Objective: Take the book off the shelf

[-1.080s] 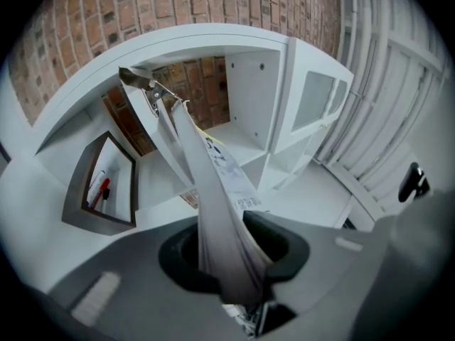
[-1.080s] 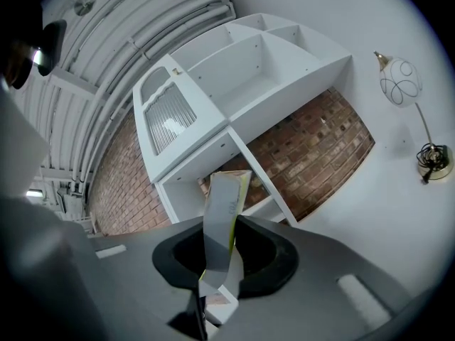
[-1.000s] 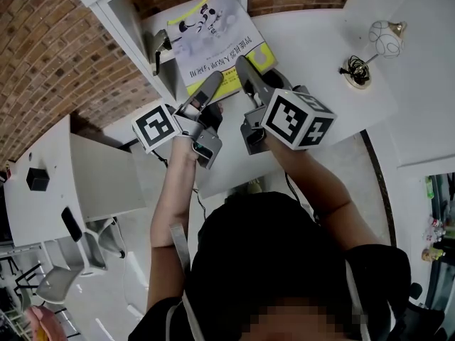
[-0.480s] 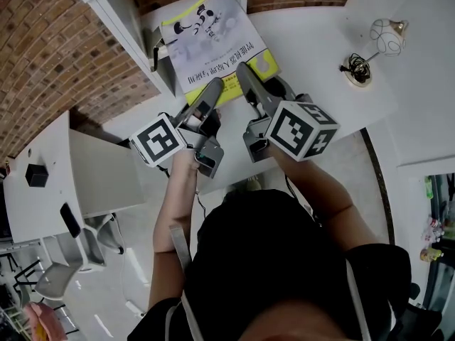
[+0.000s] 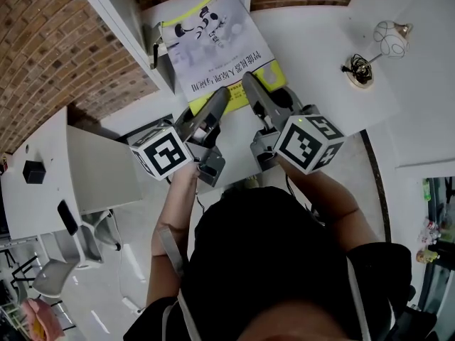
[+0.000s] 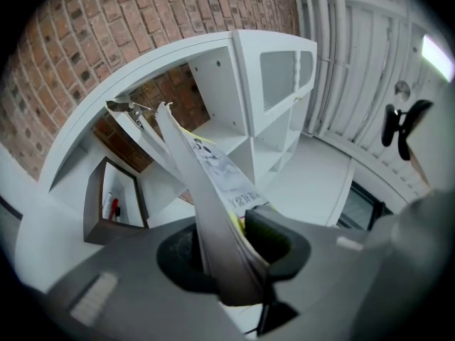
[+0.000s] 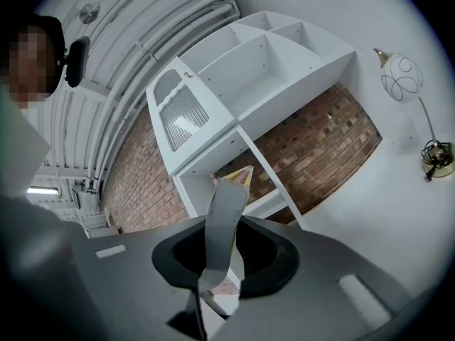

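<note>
**A:** Head view first. Where is the book point(image 5: 213, 45)?

**B:** Face up, illustrated cover with a yellow border. Its far end is at the mouth of the white shelf point(image 5: 121, 16) compartment, and the rest is out over the white table point(image 5: 320, 55). The left gripper point(image 5: 219, 96) and right gripper point(image 5: 249, 84) are side by side at its near edge.

**A:** Left gripper view?

**B:** The book is edge-on between the jaws, with the pads pressing both faces. The jaws have just eased slightly wider.

**A:** Right gripper view?

**B:** Also clamped on the book's near edge, and the pages bow upward. The shelf and a brick wall point(image 7: 320, 141) are behind. A globe lamp point(image 7: 400, 77) stands on the table at the right.
</note>
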Tool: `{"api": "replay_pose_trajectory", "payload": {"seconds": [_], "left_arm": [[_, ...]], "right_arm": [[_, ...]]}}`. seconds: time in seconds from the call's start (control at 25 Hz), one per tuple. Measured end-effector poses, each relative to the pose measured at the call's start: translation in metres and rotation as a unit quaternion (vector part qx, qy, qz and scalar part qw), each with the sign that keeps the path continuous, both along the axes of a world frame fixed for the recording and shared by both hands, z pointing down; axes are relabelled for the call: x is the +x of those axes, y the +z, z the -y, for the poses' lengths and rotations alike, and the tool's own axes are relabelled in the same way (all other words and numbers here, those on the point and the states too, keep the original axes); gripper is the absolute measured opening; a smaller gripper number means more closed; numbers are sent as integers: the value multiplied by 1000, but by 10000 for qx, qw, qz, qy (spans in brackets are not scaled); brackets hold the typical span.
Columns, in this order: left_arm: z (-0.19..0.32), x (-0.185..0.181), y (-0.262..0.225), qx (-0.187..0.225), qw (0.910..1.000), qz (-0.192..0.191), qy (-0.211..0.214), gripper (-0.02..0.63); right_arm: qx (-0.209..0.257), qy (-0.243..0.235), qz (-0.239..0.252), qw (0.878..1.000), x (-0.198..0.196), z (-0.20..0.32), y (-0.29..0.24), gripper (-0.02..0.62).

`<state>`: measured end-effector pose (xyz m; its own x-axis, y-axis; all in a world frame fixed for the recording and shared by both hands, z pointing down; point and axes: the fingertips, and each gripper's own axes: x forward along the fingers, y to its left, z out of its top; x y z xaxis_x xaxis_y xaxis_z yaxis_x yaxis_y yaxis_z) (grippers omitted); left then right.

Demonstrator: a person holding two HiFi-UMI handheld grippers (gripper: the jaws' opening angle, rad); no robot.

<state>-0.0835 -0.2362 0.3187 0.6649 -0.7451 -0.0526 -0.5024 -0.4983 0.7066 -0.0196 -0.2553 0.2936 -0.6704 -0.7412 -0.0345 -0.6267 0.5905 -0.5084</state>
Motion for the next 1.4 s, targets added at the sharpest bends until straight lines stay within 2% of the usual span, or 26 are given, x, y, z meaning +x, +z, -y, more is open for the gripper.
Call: {"api": "replay_pose_trajectory", "payload": {"seconds": [1.0, 1.4], "left_arm": [[-7, -2, 10, 431, 9956, 679, -471, 118], [-26, -12, 26, 713, 9913, 958, -552, 118]], "right_arm": [[-183, -597, 18, 9980, -4, -1, 20, 83], [-38, -837, -12, 9965, -15, -20, 39, 87]]}}
